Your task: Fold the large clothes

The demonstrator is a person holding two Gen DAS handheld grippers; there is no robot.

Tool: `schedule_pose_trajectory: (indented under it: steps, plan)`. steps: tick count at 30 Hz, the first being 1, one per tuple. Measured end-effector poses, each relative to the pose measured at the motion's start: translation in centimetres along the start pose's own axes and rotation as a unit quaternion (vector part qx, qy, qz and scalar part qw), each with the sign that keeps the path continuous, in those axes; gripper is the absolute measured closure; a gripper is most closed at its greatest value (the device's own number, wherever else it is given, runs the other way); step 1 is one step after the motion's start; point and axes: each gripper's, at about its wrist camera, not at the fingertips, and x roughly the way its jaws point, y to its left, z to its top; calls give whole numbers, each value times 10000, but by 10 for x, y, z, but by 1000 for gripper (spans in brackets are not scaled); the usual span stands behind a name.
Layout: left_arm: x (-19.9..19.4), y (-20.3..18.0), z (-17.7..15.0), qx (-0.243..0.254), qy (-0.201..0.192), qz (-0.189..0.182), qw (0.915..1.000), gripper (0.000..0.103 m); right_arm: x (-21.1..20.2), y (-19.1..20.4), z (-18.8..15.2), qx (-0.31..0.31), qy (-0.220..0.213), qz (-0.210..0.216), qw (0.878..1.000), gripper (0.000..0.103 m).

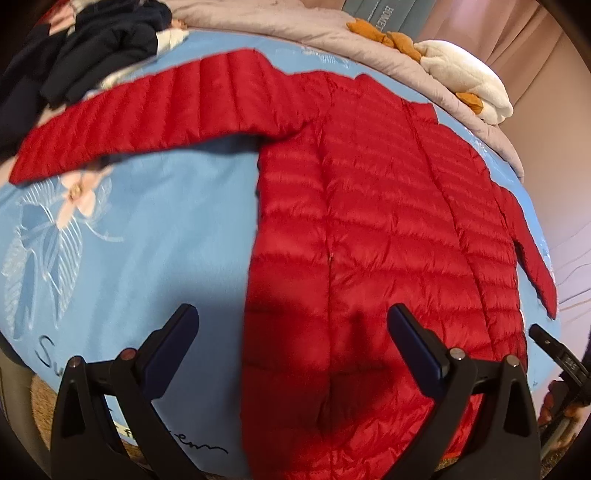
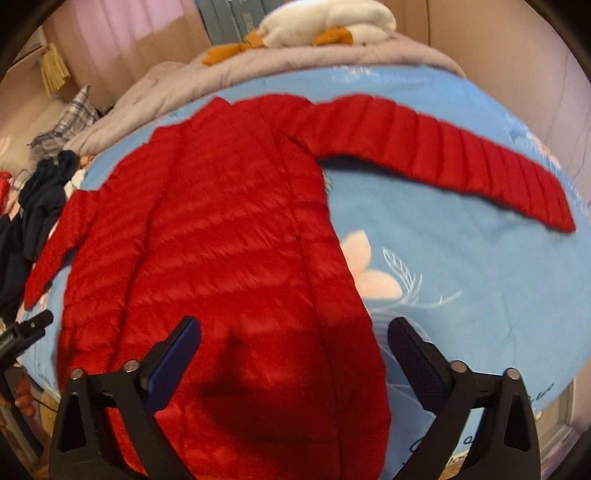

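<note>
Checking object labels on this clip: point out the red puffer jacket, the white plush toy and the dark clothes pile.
red puffer jacket (image 1: 369, 229): left wrist view, middle of its body.
white plush toy (image 2: 332, 22): right wrist view, white body.
dark clothes pile (image 1: 99, 48): left wrist view, top folds.

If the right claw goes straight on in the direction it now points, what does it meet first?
Most likely the red jacket: the open right claw points down at its lower body, near the hem edge, and nothing lies between. Depth is hard to judge; the blue blanket begins just beside it.
</note>
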Motion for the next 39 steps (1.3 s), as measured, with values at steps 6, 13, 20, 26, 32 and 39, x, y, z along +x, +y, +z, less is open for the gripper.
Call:
schedule_pose_trajectory:
  steps: [6,13,20,26,32,39]
  plan:
    - [15,5,-6,-101,299,-254,9992,6,13,-6,-8,8,262,114,9996,10]
    - [20,7,-10,-133,410,-528,9977,18,15,-7,-12,-81,404,190,9990,15]
    - [22,13,-13,-182,413,-672,9967,68,16,-18,-15,-61,409,231,9989,43]
    - [12,7,-17,-19,398,-663,9970,88,-2,-13,-22,-259,326,415,9983,81]
    - [-5,8,-27,237,449,-527,9973,89,-31,-13,-38,-475,376,425,9973,83]
    - [-13,13,-24,329,415,-224,9983,78,-39,-20,-42,-487,474,200,9975,76]
